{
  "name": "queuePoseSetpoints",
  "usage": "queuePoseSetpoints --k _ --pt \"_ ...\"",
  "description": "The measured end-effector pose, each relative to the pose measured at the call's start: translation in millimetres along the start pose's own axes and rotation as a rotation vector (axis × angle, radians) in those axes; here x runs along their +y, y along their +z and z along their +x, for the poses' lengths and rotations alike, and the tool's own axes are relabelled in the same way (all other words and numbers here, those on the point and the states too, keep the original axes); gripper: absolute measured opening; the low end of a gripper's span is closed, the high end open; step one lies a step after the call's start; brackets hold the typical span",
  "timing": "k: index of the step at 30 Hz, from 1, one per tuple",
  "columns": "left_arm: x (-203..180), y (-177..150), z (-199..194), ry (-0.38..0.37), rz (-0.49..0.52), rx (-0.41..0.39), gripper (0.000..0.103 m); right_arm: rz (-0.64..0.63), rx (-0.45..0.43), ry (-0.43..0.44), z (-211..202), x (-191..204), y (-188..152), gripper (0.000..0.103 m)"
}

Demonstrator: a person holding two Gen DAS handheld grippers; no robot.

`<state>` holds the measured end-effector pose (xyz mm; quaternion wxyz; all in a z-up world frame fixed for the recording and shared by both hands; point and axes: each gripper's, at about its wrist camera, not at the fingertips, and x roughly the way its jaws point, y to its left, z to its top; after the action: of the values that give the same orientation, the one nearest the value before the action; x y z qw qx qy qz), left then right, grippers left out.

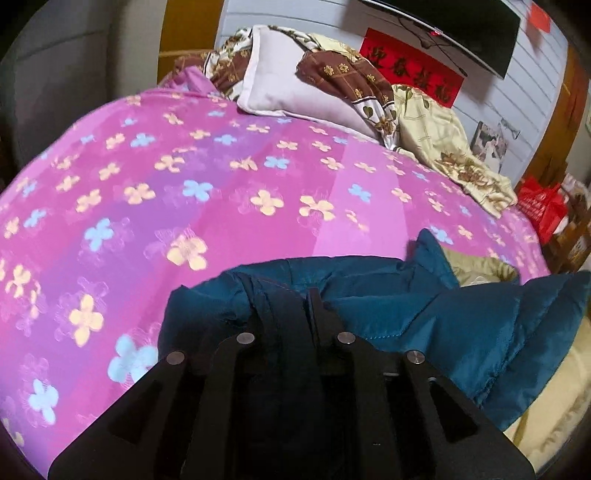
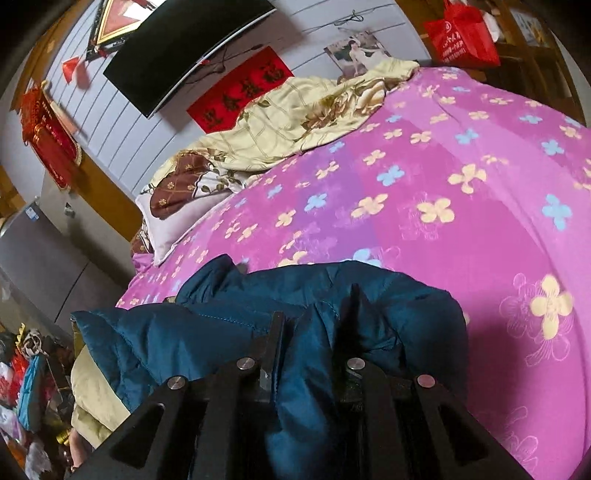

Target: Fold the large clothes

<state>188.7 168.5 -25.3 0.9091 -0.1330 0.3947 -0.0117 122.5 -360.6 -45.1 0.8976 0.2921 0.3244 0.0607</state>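
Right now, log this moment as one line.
left gripper: shut on jacket | right gripper: shut on jacket | jacket on bedspread

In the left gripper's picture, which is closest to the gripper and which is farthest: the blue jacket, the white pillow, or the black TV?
1. Blue jacket: clamped in the left gripper, at the bed's near edge.
2. White pillow: across the pink bedspread, at the far side.
3. Black TV: on the wall beyond.

Right tongs pinch the teal quilted jacket over the pink floral bedspread
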Motion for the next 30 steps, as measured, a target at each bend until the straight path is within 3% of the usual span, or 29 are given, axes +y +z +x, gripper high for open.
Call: queuePoseSetpoints --k 3,5,6,7,9,11,13,16,24,30 --pt "9.3 8.7 -8.2 -0.067 -0.078 0.044 0.025 0.106 -0.007 0.064 -9.5 -7.8 2.4 0.021" --pt "20.7 13.8 -19.7 -0.155 -0.176 0.050 0.043 0.237 -0.032 0.171 -20.7 -16.4 3.7 0.039" --pt "26.5 15.7 -26.3 -0.221 -0.223 0.041 0.066 0.279 -0.058 0.215 -27.5 -17.9 3.4 0.055" --pt "31.7 17.7 -33.3 -0.282 -0.264 0.021 0.083 0.295 -0.099 0.247 -36.8 -16.8 3.4 0.075" --pt "40.4 22.2 -50.6 -0.348 -0.328 -0.036 0.085 0.259 -0.185 0.256 -55.9 -7.0 4.2 0.084" --pt "44.0 27.2 -67.7 -0.376 -0.334 -0.095 0.085 0.182 -0.225 0.298 -70.9 7.5 6.6 0.084" --pt "44.5 29.0 -83.0 -0.349 -0.320 -0.158 0.085 0.103 -0.250 0.300 -82.2 22.5 6.0 0.084" --pt "38.6 30.2 -91.1 -0.303 -0.275 -0.178 0.086 -0.038 -0.279 0.253 -93.0 44.7 2.9 0.084" --pt "27.1 22.4 -96.1 -0.254 -0.188 -0.171 0.086 -0.349 -0.201 0.259 -100.0 92.7 -20.0 0.084" --pt "19.9 17.5 -89.9 -0.235 -0.156 -0.147 0.086 -0.393 -0.123 0.215 -76.6 95.6 -32.4 0.084"
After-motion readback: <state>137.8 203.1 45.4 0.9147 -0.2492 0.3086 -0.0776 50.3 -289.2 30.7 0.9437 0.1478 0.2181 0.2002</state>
